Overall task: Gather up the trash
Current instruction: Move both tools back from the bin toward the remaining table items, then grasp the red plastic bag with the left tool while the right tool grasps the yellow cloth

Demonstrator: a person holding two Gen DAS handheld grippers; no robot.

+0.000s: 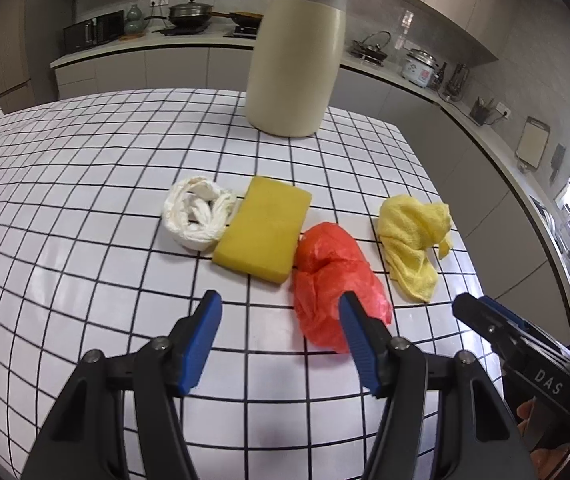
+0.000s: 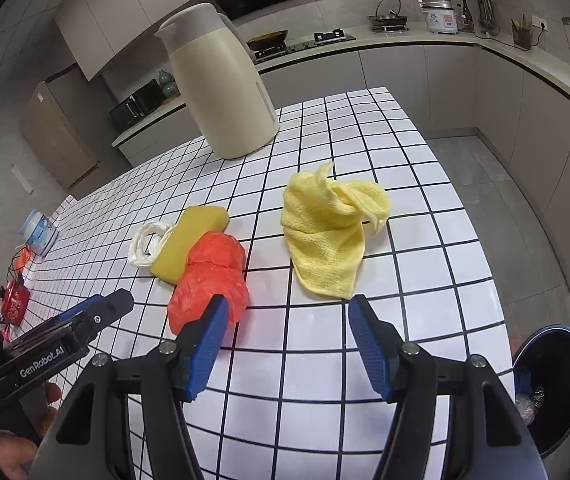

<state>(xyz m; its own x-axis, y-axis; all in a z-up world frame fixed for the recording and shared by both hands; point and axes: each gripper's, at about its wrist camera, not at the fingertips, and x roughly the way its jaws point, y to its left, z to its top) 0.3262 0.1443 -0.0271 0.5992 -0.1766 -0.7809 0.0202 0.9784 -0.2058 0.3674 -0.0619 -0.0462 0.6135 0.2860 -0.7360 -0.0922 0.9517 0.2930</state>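
Table: white tiles with dark grout are seen under everything; its far right corner is shown in the right wrist view.
Jug: a tall cream jug with a grey lid is stood upright near the far edge, well apart from the smaller things.
Bin: a dark round bin is seen on the floor beside the table's right edge, at the lower right of the right wrist view; something is glimpsed inside, too dim to be named.
Cloth: a crumpled yellow cloth is laid to the right of the row, apart from the bag.
Bag: a crumpled red plastic bag is laid on the tiles, nearest the grippers, just beside the sponge's right corner; whether they touch cannot be told.
Sponge: a yellow block is laid flat between the bag and the tissue.
Tissue: a twisted white wad is set against the sponge's left side.
Left gripper: its jaws are held parted above the tiles, with nothing between them; the bag is seen just past the right finger.
Right gripper: its jaws are held parted and empty, in front of the cloth's near corner.
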